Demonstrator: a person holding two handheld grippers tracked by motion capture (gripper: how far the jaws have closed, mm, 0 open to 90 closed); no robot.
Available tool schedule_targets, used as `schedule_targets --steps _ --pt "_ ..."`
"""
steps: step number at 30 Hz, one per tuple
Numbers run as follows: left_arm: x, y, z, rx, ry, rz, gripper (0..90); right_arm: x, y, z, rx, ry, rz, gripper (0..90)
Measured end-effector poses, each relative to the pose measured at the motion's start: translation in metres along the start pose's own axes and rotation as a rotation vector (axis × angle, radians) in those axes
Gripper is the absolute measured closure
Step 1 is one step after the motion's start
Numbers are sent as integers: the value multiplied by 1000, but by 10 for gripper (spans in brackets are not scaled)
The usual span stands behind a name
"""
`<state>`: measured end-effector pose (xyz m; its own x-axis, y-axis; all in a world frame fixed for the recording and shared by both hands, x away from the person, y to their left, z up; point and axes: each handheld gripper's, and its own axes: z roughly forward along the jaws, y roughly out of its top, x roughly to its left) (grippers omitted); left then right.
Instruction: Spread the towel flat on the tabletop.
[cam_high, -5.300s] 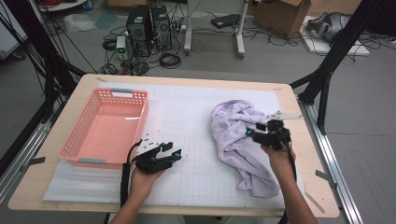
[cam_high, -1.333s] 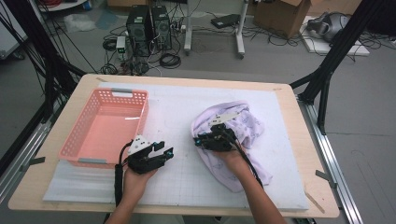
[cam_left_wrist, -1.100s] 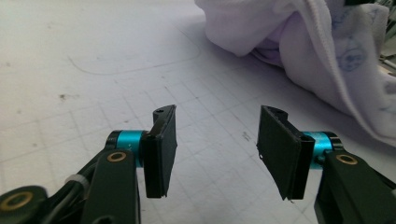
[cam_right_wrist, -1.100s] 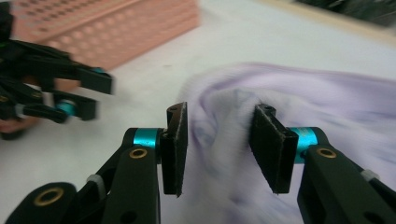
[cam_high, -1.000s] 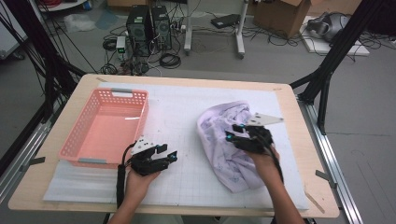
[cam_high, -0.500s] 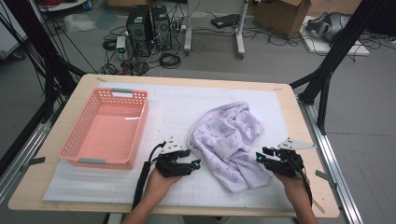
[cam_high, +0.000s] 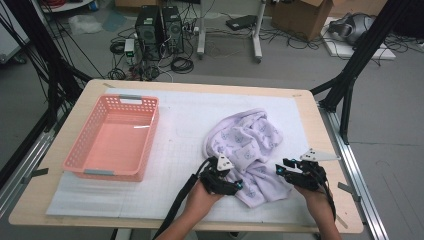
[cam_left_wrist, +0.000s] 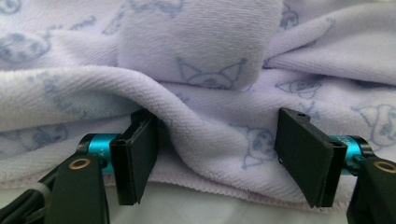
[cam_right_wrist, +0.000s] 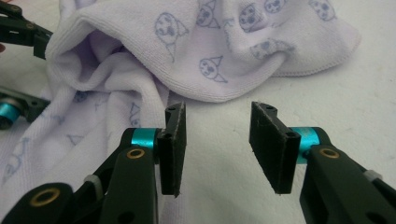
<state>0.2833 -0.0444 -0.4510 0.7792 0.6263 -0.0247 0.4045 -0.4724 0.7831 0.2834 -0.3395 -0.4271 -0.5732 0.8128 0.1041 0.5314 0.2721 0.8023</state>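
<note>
Here, in the high view, the crumpled lilac terry towel with small printed cartoon faces lies on the white foam mat right of centre, well apart from the empty pink plastic lattice basket at the left. I hold my left gripper at the towel's near left edge and my right gripper at its near right edge, one on each side, so I can take two edges and spread the cloth.

In the left gripper view, the jaws have just been opening and stand wide, with a thick fold of the towel bulging between them; the left pad touches the cloth but nothing is pinched. I judge I want room to take in the hem below.

In the right gripper view, my right gripper stands half open over bare mat, the towel's hem just beyond its tips, and it holds nothing.
</note>
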Motion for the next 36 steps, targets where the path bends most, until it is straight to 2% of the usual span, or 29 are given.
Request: schedule_targets --steps 2,3,4,5,6,8,10,13,15,16,18,21,25,29,30,31,32,33,36 --pt "-1 0 -2 -3 7 2 460 0 -1 1 5 0 5 539" --pt "1 0 -4 -4 6 -3 626 0 -2 2 8 0 3 539" --pt "6 -1 -7 -2 -19 -23 784 0 -2 2 12 0 4 540" --pt "12 -3 -9 -3 -42 -59 818 0 -3 3 13 -1 5 543" --pt "18 -6 -14 -4 -49 -80 827 -1 -3 3 14 -1 1 545" --pt "29 -14 -27 -14 -24 -81 834 -1 -5 3 19 1 7 545" --pt "43 -24 -43 -33 -20 -120 835 -1 -6 4 27 1 22 545" --pt "62 -41 -68 -47 28 -159 836 1 -7 9 39 5 14 547" --pt "71 -52 -80 -61 40 -204 837 6 -6 13 50 20 10 552" --pt "74 -56 -85 -61 49 -207 837 9 -5 16 54 31 10 557" --pt "76 -62 -89 -69 58 -218 837 17 -3 23 63 67 -4 571" --pt "75 -66 -87 -76 51 -220 834 34 3 36 79 136 -23 589" --pt "71 -65 -86 -88 48 -203 809 56 9 49 91 176 -78 585" --pt "71 -66 -86 -93 47 -199 798 75 11 60 106 229 -103 586" --pt "71 -66 -86 -92 44 -197 799 80 10 63 117 236 -119 607" --pt "71 -66 -86 -94 43 -195 801 83 10 66 114 242 -130 676" --pt "71 -66 -86 -95 42 -195 804 85 11 66 116 261 -141 799" --pt "71 -66 -87 -98 40 -195 810 87 12 65 119 273 -160 851" --pt "71 -66 -88 -108 38 -198 826 88 13 59 133 248 -189 877"
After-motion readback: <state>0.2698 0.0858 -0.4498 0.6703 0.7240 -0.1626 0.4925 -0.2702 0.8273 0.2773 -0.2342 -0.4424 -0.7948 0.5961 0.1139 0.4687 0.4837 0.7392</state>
